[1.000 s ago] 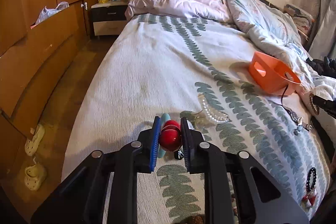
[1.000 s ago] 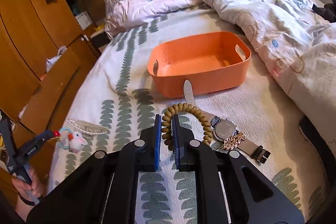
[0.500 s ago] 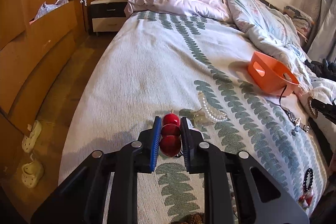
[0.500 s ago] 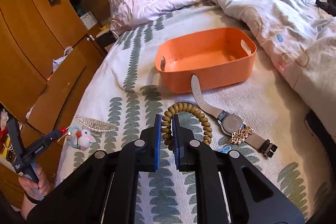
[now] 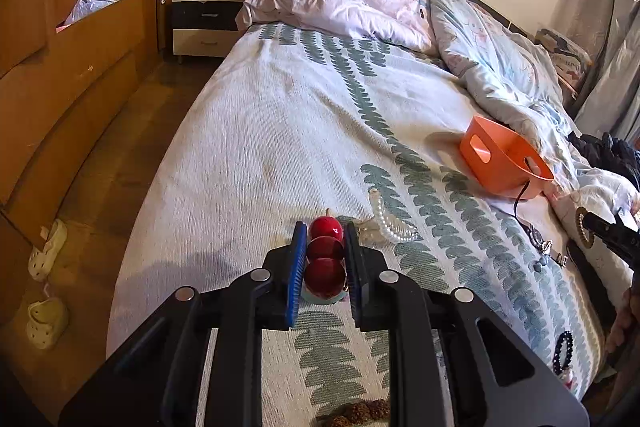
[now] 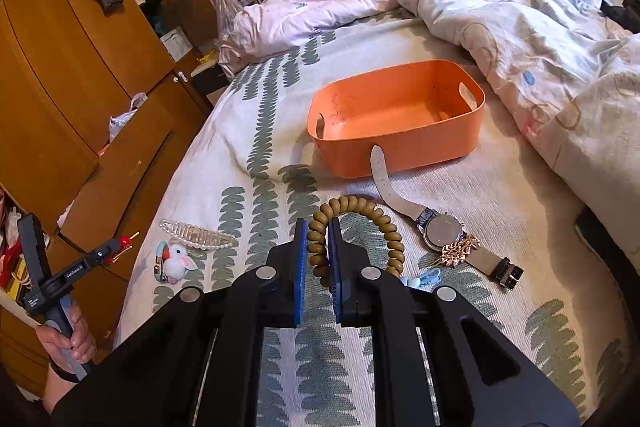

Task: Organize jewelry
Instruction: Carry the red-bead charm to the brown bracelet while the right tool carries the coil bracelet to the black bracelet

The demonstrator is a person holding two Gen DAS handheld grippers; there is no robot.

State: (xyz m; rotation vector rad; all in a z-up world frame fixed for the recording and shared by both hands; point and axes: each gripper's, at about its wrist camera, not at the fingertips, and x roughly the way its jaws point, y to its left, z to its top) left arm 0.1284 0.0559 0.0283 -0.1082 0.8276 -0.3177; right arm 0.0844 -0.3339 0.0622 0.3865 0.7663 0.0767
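My left gripper (image 5: pixel 325 239) is shut on a stick of red candied-fruit beads (image 5: pixel 325 255) and holds it above the bed. In the right wrist view that gripper (image 6: pixel 120 243) shows at the far left, lifted off the bed. My right gripper (image 6: pixel 318 231) is shut on an olive spiral hair tie (image 6: pixel 362 213), held above the bedspread. The orange basket (image 6: pixel 400 143) stands open beyond it; it also shows in the left wrist view (image 5: pixel 486 167), far right. A pearl hair clip (image 6: pixel 196 235) and a bunny hair tie (image 6: pixel 176 261) lie at the left.
A wristwatch (image 6: pixel 440 229) with a gold chain (image 6: pixel 456 251) and a small blue clip (image 6: pixel 424 279) lie right of my right gripper. A black bead bracelet (image 5: pixel 562 347) lies near the bed's edge. A crumpled duvet (image 6: pixel 520 7) covers the far side. Wardrobes (image 6: pixel 60 75) line the left.
My left gripper has lifted the red beads off the bed, leaving the bunny hair tie behind. My right gripper has risen a little with the spiral hair tie, toward the basket.
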